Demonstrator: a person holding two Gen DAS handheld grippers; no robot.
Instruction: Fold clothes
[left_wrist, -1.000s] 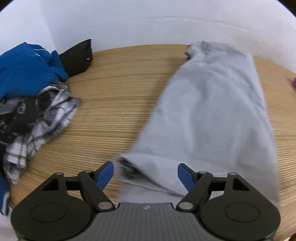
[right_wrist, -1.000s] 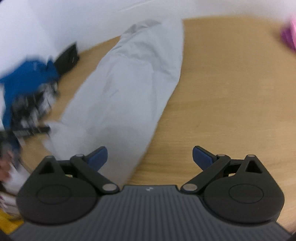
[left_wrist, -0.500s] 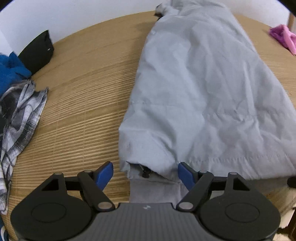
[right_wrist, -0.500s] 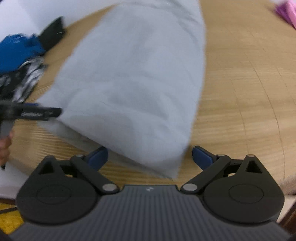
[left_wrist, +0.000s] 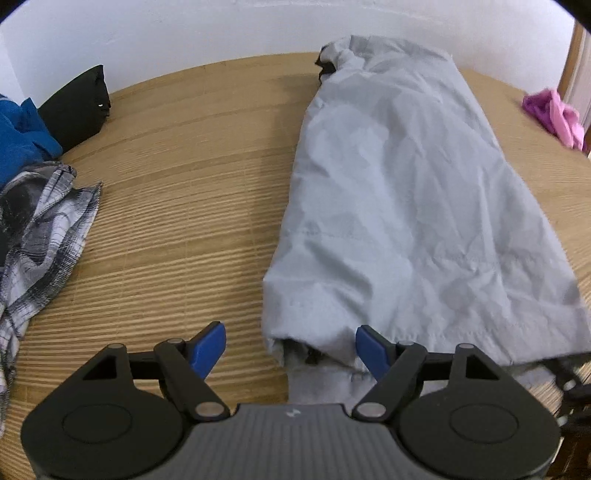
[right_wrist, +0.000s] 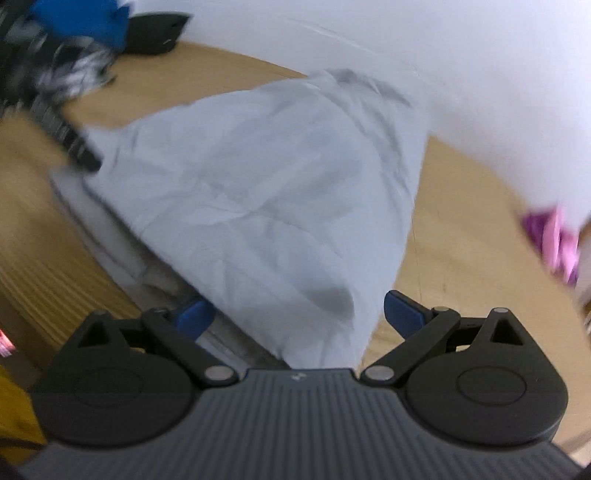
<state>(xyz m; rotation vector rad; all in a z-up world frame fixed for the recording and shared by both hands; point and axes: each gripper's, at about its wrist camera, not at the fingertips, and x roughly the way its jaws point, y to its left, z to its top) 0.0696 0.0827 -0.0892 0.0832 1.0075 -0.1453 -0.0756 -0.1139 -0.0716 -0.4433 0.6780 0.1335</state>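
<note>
A light grey garment (left_wrist: 402, 206) lies lengthwise on the wooden table (left_wrist: 177, 206), its near hem at the table's front edge. My left gripper (left_wrist: 290, 347) is open, its blue fingertips either side of the hem's near left corner, not closed on it. In the blurred right wrist view the same grey garment (right_wrist: 273, 199) fills the middle. My right gripper (right_wrist: 299, 314) is open, its blue fingertips either side of the garment's near right corner. The left gripper shows there as a dark blur (right_wrist: 70, 140) at the garment's left edge.
A pile of clothes lies at the table's left: a blue garment (left_wrist: 22, 140), a black-and-white plaid one (left_wrist: 40, 221) and a black item (left_wrist: 79, 109). A pink cloth (left_wrist: 554, 114) lies at the far right. A white wall stands behind the table.
Both grippers have moved in over the grey garment's near hem and stayed open. The right wrist view has swung so that the garment's near right corner now sits between its fingers.
</note>
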